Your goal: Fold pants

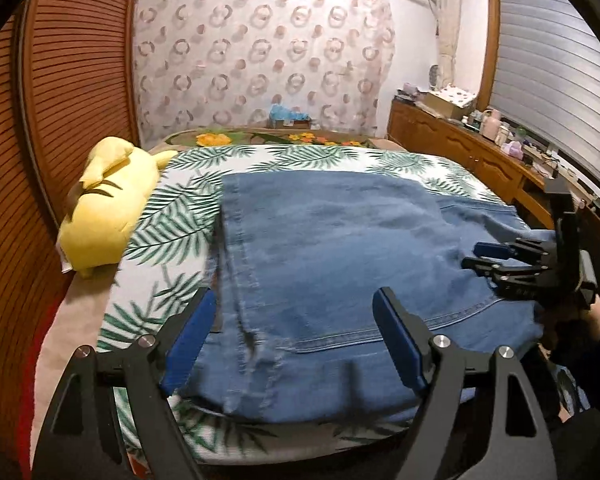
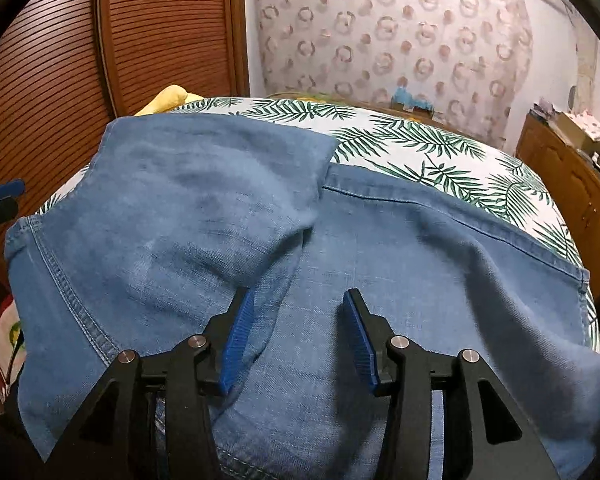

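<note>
Plush toy (image 1: 104, 200) lies beside folded pants (image 1: 340, 256).

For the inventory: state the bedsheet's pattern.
Green palm leaves on white bedsheet; clearest in the left wrist view.

Left gripper (image 1: 296, 320) gapes wide, right gripper (image 2: 298, 320) part-open, both tilted downward, gripping nothing.
</note>
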The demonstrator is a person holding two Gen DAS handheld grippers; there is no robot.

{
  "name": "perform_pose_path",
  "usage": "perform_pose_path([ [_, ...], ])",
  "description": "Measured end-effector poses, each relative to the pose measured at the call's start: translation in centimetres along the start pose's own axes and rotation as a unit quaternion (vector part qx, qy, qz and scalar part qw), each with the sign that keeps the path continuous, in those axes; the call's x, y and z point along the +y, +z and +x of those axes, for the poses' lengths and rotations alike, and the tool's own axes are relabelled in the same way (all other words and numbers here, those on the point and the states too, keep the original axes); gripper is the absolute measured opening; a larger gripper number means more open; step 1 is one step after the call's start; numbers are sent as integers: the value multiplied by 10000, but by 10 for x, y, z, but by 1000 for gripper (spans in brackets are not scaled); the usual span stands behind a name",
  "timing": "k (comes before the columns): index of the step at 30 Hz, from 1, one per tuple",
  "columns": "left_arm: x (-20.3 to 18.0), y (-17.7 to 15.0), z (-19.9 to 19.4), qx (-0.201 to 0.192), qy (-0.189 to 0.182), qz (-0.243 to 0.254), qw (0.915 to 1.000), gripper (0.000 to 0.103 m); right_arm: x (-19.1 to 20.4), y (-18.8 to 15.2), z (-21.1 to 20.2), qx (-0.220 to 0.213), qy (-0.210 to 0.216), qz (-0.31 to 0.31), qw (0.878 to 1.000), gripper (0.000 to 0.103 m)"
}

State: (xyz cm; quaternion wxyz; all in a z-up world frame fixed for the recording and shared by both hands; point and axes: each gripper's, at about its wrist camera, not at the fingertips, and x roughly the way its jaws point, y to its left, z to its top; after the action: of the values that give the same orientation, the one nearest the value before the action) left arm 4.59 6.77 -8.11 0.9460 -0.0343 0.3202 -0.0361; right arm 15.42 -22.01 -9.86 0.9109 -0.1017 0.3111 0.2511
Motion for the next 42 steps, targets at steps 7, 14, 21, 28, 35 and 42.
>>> perform_pose_path([
  [7, -33, -1, 15, 124, -173, 239, 9995, 81, -3, -3, 5, 4, -56, 1, 10000, 51],
  [14, -51, -3, 30, 305, -326, 368, 9983, 81, -11, -8, -13, 41, -167, 243, 9996, 51],
  [21, -60, -4, 33, 358, -390, 429, 9977, 81, -31, -25, -70, -319, -446, 318, 9980, 51],
  [28, -67, -10, 38, 451, -435, 465, 9970, 81, -67, -56, -116, -408, -1024, 599, 9921, 51],
  [35, -72, -13, 46, 526, -408, 476, 9966, 81, -109, -87, -152, -435, -1533, 1154, 9804, 51],
  [42, -73, -16, 52, 578, -384, 508, 9963, 81, -125, -96, -155, -302, -1652, 1478, 9747, 51],
])
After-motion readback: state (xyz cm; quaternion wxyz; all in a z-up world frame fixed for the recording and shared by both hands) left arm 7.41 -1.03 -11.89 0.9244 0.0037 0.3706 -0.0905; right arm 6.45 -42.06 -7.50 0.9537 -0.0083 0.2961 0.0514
